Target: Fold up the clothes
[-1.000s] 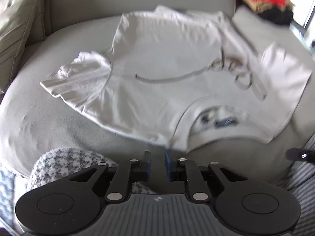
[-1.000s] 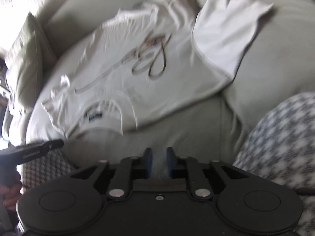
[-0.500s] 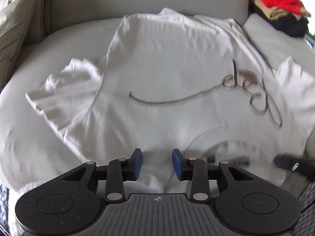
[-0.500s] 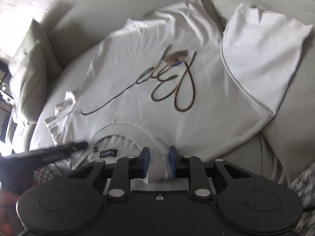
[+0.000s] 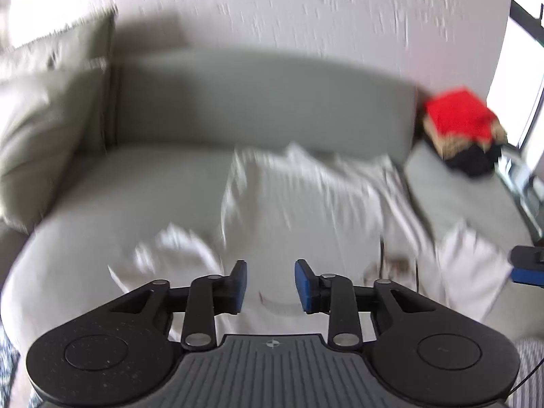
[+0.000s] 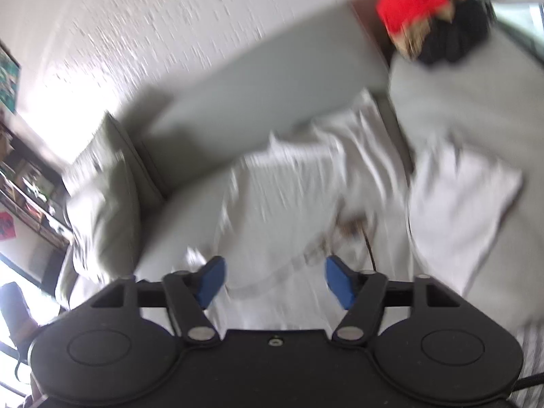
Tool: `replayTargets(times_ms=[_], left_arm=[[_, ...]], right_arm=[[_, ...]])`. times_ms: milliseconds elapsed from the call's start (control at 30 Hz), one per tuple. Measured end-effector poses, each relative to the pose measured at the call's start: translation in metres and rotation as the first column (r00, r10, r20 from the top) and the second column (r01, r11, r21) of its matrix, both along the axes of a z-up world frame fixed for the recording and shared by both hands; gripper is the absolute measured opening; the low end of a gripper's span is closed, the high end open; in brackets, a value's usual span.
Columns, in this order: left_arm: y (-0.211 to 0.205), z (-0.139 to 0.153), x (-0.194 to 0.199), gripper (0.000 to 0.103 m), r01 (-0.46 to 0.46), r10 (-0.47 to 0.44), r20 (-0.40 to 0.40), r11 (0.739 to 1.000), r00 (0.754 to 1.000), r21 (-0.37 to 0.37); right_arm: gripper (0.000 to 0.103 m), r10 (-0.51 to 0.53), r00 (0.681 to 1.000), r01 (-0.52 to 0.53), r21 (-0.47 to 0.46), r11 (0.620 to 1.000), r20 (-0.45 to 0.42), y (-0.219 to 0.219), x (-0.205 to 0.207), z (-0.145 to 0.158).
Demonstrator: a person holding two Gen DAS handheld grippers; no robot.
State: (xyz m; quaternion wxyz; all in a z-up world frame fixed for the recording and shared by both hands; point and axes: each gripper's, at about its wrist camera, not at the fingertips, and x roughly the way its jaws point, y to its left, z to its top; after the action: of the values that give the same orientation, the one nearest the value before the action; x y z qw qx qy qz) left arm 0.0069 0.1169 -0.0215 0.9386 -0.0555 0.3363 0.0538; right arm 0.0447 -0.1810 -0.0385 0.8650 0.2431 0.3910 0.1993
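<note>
A white T-shirt (image 5: 306, 200) with gold script lies spread and rumpled on the grey sofa seat (image 5: 136, 183); both views are motion-blurred. It also shows in the right wrist view (image 6: 289, 187), one sleeve (image 6: 459, 204) lying out to the right. My left gripper (image 5: 268, 285) is open and empty just above the shirt's near part. My right gripper (image 6: 275, 282) is wide open and empty over the shirt's near edge. Its tip shows at the left wrist view's right edge (image 5: 527, 265).
A stack of folded clothes, red on top (image 5: 462, 122), sits at the sofa's far right end, also in the right wrist view (image 6: 428, 3). Grey cushions (image 5: 40, 129) lean at the left. The sofa back (image 5: 265, 102) and a textured wall stand behind.
Both grippers have opened wider and tilted up, so the wall and sofa back now show. The shirt looks more rumpled and lies farther from the cameras.
</note>
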Motion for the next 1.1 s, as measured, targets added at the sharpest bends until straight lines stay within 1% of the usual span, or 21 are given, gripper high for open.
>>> replayTargets(times_ms=[67,133,167,200,300,333,367,400,433,467,500,600,700,800,833,900,933,967,1033,1067,1100], left_arm=[[0.007,0.007,0.014,0.034,-0.013,0.013,0.021,1.0,1.0,0.003],[0.01,0.006,0.03,0.035,-0.031,0.03,0.02,0.999,0.999,0.016],[0.01,0.002,0.039,0.039,-0.034,0.034,0.017,0.999,0.999,0.019],[0.011,-0.004,0.05,0.043,-0.035,0.035,0.008,0.999,0.999,0.02],[0.018,-0.032,0.083,0.045,-0.036,0.037,-0.044,0.999,0.998,0.026],[0.02,-0.042,0.096,0.045,-0.039,0.041,-0.063,0.999,0.997,0.03],[0.022,-0.053,0.108,0.043,-0.042,0.044,-0.081,0.999,0.996,0.028],[0.024,-0.064,0.12,0.038,-0.045,0.046,-0.098,0.999,0.994,0.022],[0.026,-0.075,0.132,0.035,-0.043,0.044,-0.115,0.999,0.992,0.012],[0.026,-0.085,0.144,0.024,-0.04,0.039,-0.131,0.999,0.991,0.001],[0.026,-0.094,0.156,0.019,-0.034,0.032,-0.145,0.999,0.989,-0.007],[0.02,-0.119,0.187,0.019,-0.008,0.006,-0.185,1.0,0.983,-0.012],[0.007,-0.143,0.209,0.02,0.032,-0.022,-0.231,0.999,0.973,0.04],[0.007,-0.164,0.218,0.021,0.033,-0.015,-0.277,0.998,0.961,0.062],[0.007,-0.171,0.22,0.021,0.032,-0.011,-0.292,0.997,0.956,0.068],[0.013,-0.177,0.22,0.025,0.015,0.002,-0.304,0.998,0.953,0.053],[0.015,-0.178,0.218,0.026,0.009,0.004,-0.303,0.999,0.953,0.043],[0.018,-0.178,0.217,0.029,0.003,0.007,-0.301,0.999,0.954,0.033],[0.021,-0.179,0.215,0.03,-0.003,0.009,-0.3,1.0,0.954,0.022],[0.02,-0.179,0.215,0.03,0.001,0.007,-0.302,1.0,0.953,0.026],[0.019,-0.179,0.215,0.031,0.006,0.005,-0.304,0.999,0.953,0.035]], right_arm=[[0.079,-0.022,0.999,0.022,0.0,1.0,0.037,-0.004,0.017,0.008],[0.08,-0.061,0.997,0.06,0.01,0.998,0.044,-0.012,0.038,0.004],[0.083,-0.081,0.996,0.081,0.014,0.997,0.034,-0.017,0.05,-0.003],[0.084,-0.101,0.995,0.101,0.015,0.995,0.013,-0.021,0.064,-0.013],[0.083,-0.158,0.986,0.159,0.013,0.987,-0.049,-0.034,0.106,-0.044],[0.072,-0.177,0.982,0.179,0.012,0.984,-0.069,-0.039,0.121,-0.054],[0.049,-0.193,0.977,0.194,0.0,0.981,-0.095,-0.042,0.134,-0.066],[0.038,-0.206,0.97,0.205,-0.023,0.978,-0.126,-0.044,0.148,-0.08],[0.029,-0.215,0.965,0.211,-0.045,0.976,-0.151,-0.046,0.161,-0.093],[0.028,-0.22,0.96,0.211,-0.067,0.975,-0.172,-0.046,0.174,-0.105],[0.028,-0.225,0.955,0.211,-0.088,0.973,-0.193,-0.047,0.187,-0.118],[0.028,-0.242,0.946,0.203,-0.189,0.961,-0.215,-0.042,0.217,-0.144],[0.028,-0.254,0.94,0.181,-0.297,0.937,-0.227,-0.035,0.243,-0.167],[0.021,-0.227,0.952,0.123,-0.423,0.898,-0.205,-0.021,0.253,-0.18],[0.017,-0.215,0.956,0.108,-0.441,0.891,-0.2,-0.018,0.254,-0.182],[0.017,-0.189,0.962,0.088,-0.434,0.897,-0.196,-0.014,0.254,-0.186],[0.018,-0.178,0.964,0.085,-0.401,0.912,-0.199,-0.015,0.254,-0.188],[0.018,-0.167,0.964,0.09,-0.338,0.937,-0.207,-0.018,0.252,-0.189],[0.019,-0.141,0.963,0.097,-0.193,0.976,-0.229,-0.025,0.251,-0.19],[0.02,-0.13,0.962,0.097,-0.147,0.984,-0.239,-0.027,0.25,-0.191],[0.021,-0.124,0.961,0.094,-0.13,0.987,-0.247,-0.026,0.251,-0.191]])
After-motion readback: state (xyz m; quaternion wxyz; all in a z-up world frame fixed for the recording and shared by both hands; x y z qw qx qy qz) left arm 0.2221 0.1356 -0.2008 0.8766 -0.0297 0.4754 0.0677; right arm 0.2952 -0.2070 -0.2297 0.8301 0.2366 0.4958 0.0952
